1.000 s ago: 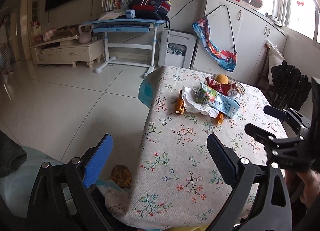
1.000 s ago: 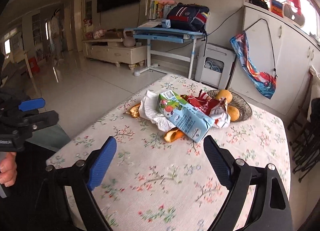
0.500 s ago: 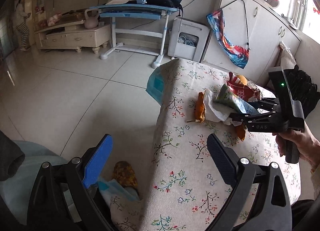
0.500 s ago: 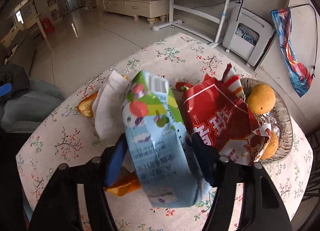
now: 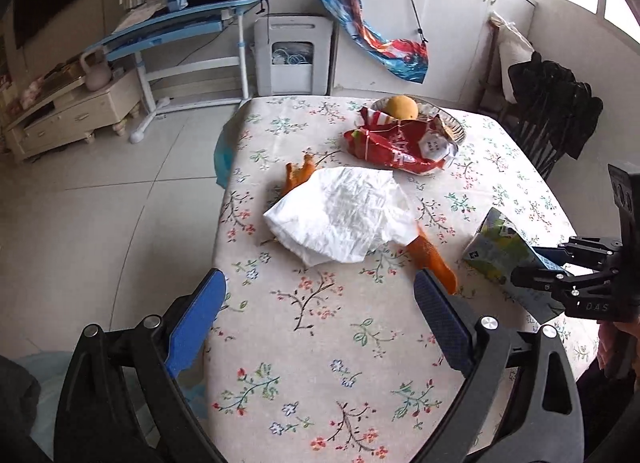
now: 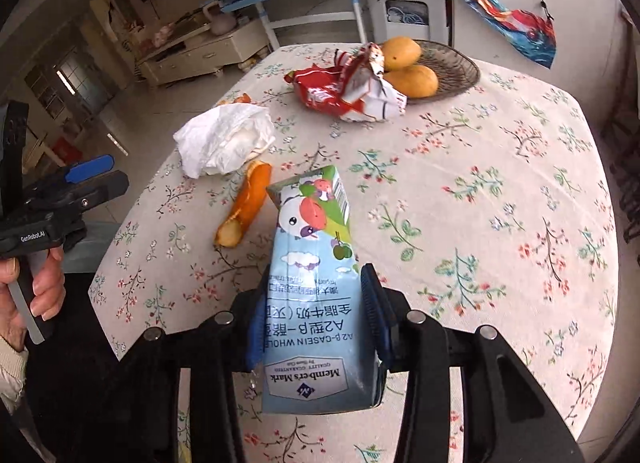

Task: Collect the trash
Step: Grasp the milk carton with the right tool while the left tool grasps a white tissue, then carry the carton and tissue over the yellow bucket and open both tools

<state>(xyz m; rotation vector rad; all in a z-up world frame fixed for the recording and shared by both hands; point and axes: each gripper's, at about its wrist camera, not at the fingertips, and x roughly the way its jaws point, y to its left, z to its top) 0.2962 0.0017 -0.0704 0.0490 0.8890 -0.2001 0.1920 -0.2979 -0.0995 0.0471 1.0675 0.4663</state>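
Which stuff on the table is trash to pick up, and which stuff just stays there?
Trash: milk carton in the right claw, white tissue, orange peel, red snack bag.
Stays: mangoes, fruit basket, flowery tablecloth.

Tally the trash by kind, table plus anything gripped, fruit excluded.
Milk carton, gripped by the right gripper: 1
Red snack bag: 1
White crumpled tissue: 1
Orange peel pieces: 2
Total: 5
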